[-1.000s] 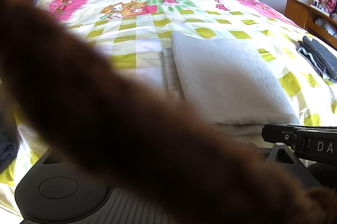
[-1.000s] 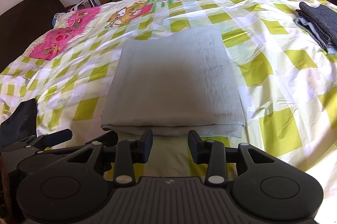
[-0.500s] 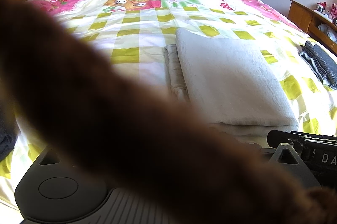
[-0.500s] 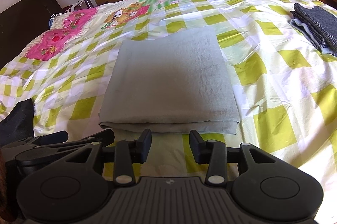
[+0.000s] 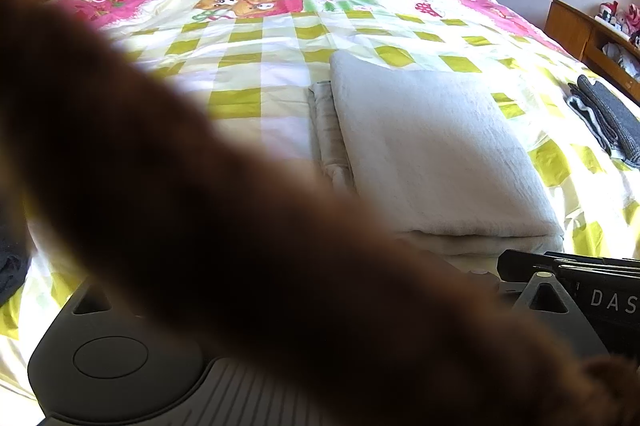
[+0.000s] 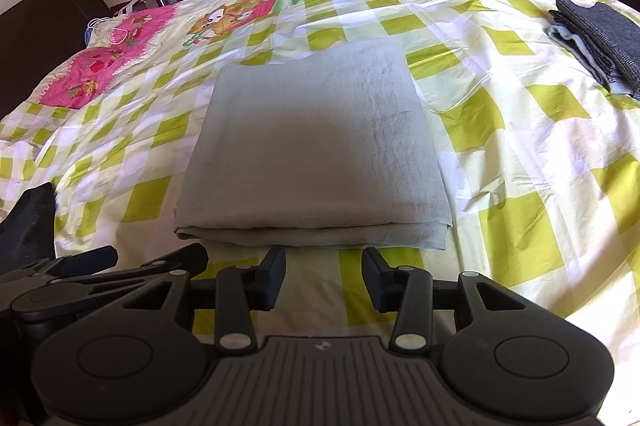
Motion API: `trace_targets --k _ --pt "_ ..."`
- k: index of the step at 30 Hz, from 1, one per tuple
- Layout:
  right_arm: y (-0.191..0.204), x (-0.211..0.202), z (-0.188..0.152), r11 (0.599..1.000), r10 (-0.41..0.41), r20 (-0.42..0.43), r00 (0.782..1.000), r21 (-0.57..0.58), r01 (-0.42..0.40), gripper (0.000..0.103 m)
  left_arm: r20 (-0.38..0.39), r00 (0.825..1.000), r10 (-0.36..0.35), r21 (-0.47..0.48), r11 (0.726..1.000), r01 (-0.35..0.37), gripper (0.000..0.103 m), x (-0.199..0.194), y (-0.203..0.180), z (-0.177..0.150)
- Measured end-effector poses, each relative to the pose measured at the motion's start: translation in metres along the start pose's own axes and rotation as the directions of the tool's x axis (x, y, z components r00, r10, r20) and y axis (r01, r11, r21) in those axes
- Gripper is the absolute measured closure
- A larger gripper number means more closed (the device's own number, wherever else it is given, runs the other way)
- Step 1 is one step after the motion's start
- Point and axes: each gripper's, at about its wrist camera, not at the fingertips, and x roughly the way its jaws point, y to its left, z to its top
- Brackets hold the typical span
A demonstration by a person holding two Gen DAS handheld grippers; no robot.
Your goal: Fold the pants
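In the left wrist view a blurred, dark brown furry shape [image 5: 240,226] crosses the frame from the upper left to the lower right and hides the fingers of the left claw [image 5: 320,306], so I cannot tell whether they are spread or pressed together; only the black body of the claw shows at the bottom. Right of the blur, in the centre of the frame, the pale grey-green folded pants [image 5: 432,146] lie flat on the bed with the yellow-green checked, cartoon-printed cover [image 5: 256,66]. A dark grey folded garment stack [image 5: 608,118] sits at the right edge, well apart from the pants. The black side of the right claw pokes in at lower right.

In the right wrist view a piece of dark cloth [image 6: 32,222] lies at the left edge, with the left claw just below it. The folded pants [image 6: 316,154] fill the centre as a neat rectangle, their near fold just beyond the fingertips. The right claw [image 6: 324,276] sits at lower centre with its fingers spread and nothing between them. The dark grey stack [image 6: 600,38] lies at the upper right.
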Motion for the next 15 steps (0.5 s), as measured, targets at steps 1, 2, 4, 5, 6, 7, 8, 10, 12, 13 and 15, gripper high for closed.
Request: trace_targets --k 1,2,4,5,6,7,8,10,12,13,15 --pt "0.0000 0.0003 0.0000 1.000 0.002 -0.001 1.000 0.000 -0.002 0.047 -0.001 1.000 0.003 0.001 1.000 -0.003 0.001 0.0003 -0.0004 0.0001" --pt "0.0001 0.0009 0.0000 1.000 0.005 -0.001 1.000 0.000 -0.005 0.047 -0.004 1.000 0.003 -0.001 1.000 -0.003 0.001 0.0009 0.0000 0.0000" --pt "0.0003 0.0019 0.0000 1.000 0.010 -0.002 1.000 -0.001 -0.010 0.047 -0.012 1.000 0.001 -0.004 1.000 -0.001 0.001 0.0024 0.0008 -0.0003" --pt "0.0001 0.0026 0.0001 1.000 0.011 -0.005 1.000 0.001 -0.011 0.047 -0.014 1.000 0.003 -0.005 1.000 -0.003 0.001 0.0027 0.0009 -0.0004" --pt "-0.0002 0.0035 0.0003 1.000 0.012 -0.009 1.000 0.003 -0.012 0.047 -0.015 1.000 0.005 -0.005 1.000 -0.005 0.001 0.0031 0.0009 -0.0005" --pt "-0.0005 0.0041 0.0005 1.000 0.010 -0.011 1.000 0.005 -0.010 0.047 -0.018 1.000 0.006 -0.004 1.000 -0.006 0.001 0.0038 0.0008 -0.0005" --pt "-0.0007 0.0046 0.0006 1.000 0.009 -0.012 1.000 0.007 -0.009 0.047 -0.020 1.000 0.006 -0.003 1.000 -0.006 0.001 0.0044 0.0005 -0.0006" --pt "-0.0009 0.0054 0.0008 1.000 0.009 -0.015 1.000 0.010 -0.008 0.047 -0.024 1.000 0.008 0.003 1.000 -0.008 0.001 0.0057 -0.0007 -0.0007" --pt "-0.0011 0.0063 0.0010 1.000 0.006 -0.019 1.000 0.011 -0.006 0.047 -0.026 1.000 0.015 0.009 1.000 -0.015 0.001 0.0061 -0.0020 -0.0008" --pt "-0.0011 0.0065 0.0009 1.000 0.006 -0.020 1.000 0.011 -0.006 0.047 -0.026 0.999 0.018 0.011 1.000 -0.018 0.001 0.0062 -0.0025 -0.0005" --pt "-0.0010 0.0064 0.0008 1.000 0.006 -0.020 1.000 0.011 -0.005 0.047 -0.026 0.999 0.020 0.012 1.000 -0.020 0.001 0.0060 -0.0026 -0.0007"
